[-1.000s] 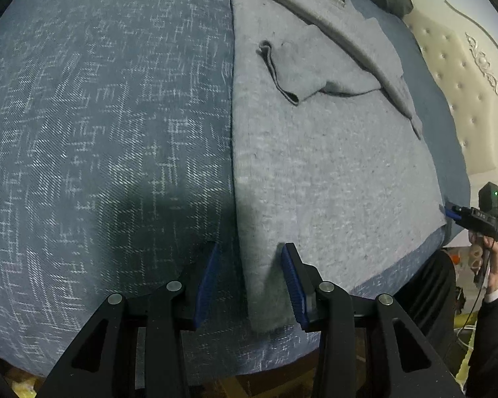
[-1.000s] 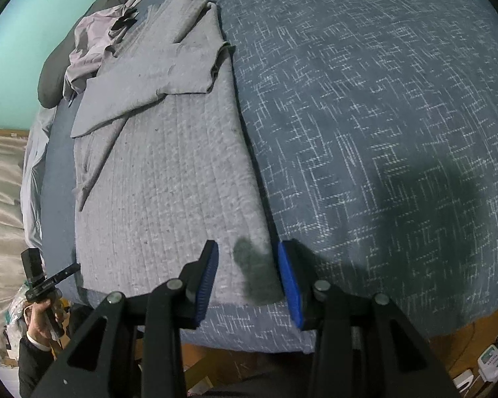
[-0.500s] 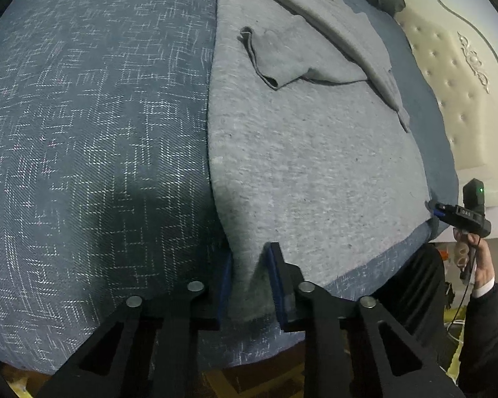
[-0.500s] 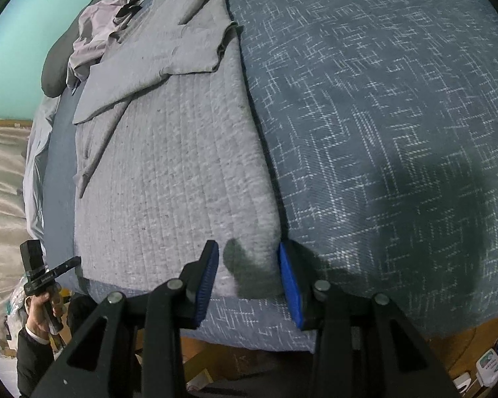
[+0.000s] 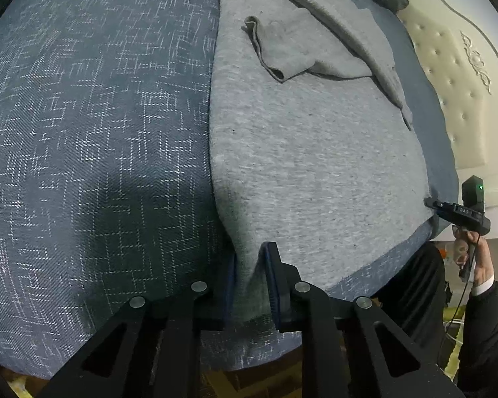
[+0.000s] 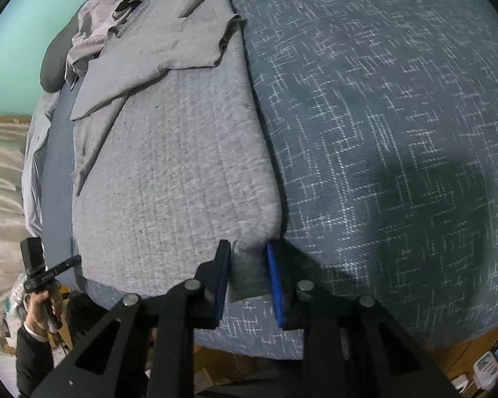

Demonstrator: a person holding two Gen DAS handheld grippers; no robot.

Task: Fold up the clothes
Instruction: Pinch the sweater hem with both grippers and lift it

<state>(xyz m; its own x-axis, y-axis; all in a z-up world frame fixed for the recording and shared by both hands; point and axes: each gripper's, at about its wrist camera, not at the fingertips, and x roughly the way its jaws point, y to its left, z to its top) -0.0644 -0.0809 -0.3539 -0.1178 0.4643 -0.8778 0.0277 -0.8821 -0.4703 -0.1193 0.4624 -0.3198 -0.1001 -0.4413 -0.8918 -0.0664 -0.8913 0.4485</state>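
**Both grippers pinched the near corners of the grey top**

The soft grey knitted top point(image 5: 315, 165) lay flat on the dark blue bed cover with thin white lines point(image 5: 99, 132). Its bottom edge was right at the near side of the bed. The left gripper point(image 5: 250, 285) was at one bottom corner and the right gripper point(image 6: 248, 278) was at the other.

The top looked fuzzy and a bit speckled. Its sleeves point(image 6: 156, 53) were folded in across the chest at the far end. A crumpled pale lilac cloth point(image 6: 93, 23) lay beyond it, near a dark pillow point(image 6: 51, 73).

The left gripper's blue pads point(image 5: 271, 285) were nearly closed, with the corner of the top bunched between them. The right gripper's jaws were a little wider, but the cloth filled the gap and touched both pads. In each wrist view, the other gripper showed at the far corner, held by a hand point(image 5: 481, 265) in a dark sleeve.
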